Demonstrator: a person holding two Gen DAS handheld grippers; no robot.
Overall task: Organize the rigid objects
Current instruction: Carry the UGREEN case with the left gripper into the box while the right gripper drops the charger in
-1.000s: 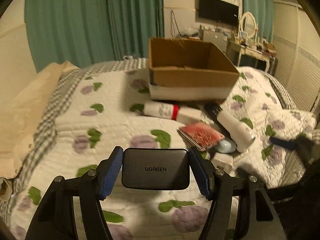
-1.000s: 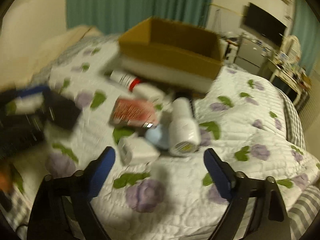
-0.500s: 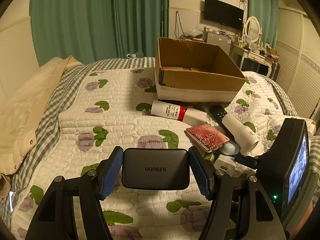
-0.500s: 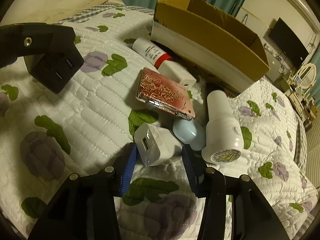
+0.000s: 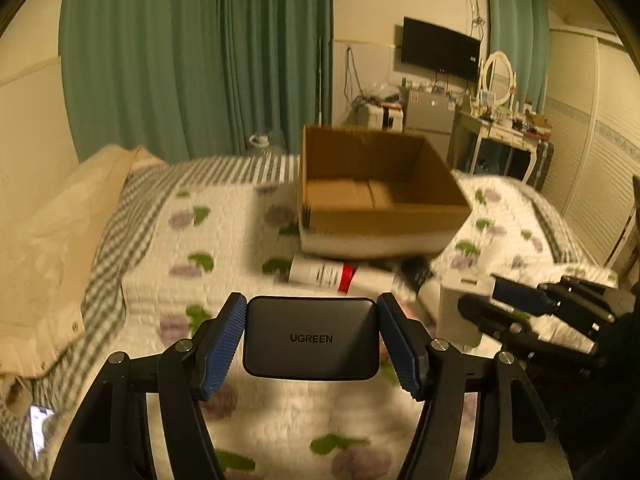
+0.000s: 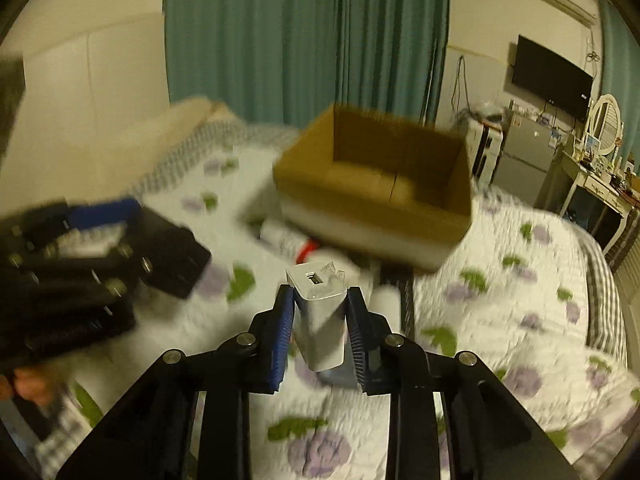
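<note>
My left gripper point(image 5: 312, 340) is shut on a dark grey UGREEN charger point(image 5: 312, 336) and holds it above the quilt. My right gripper point(image 6: 320, 320) is shut on a white USB charger point(image 6: 320, 312), lifted off the bed. An open, empty cardboard box point(image 5: 376, 196) stands on the bed ahead; it also shows in the right wrist view point(image 6: 380, 192). A white tube with a red band point(image 5: 328, 276) lies in front of the box. The right gripper with its white charger point(image 5: 460, 312) shows at the right of the left wrist view.
The floral quilt point(image 5: 224, 240) covers the bed. A beige pillow point(image 5: 60, 248) lies at the left. A phone point(image 5: 40, 428) lies at the lower left edge. Green curtains, a TV, a fridge and a dressing table stand behind the bed.
My right gripper has shut on the white charger and lifted it off the bed. Both grippers have risen and moved toward the box. The left gripper still holds the dark charger.
</note>
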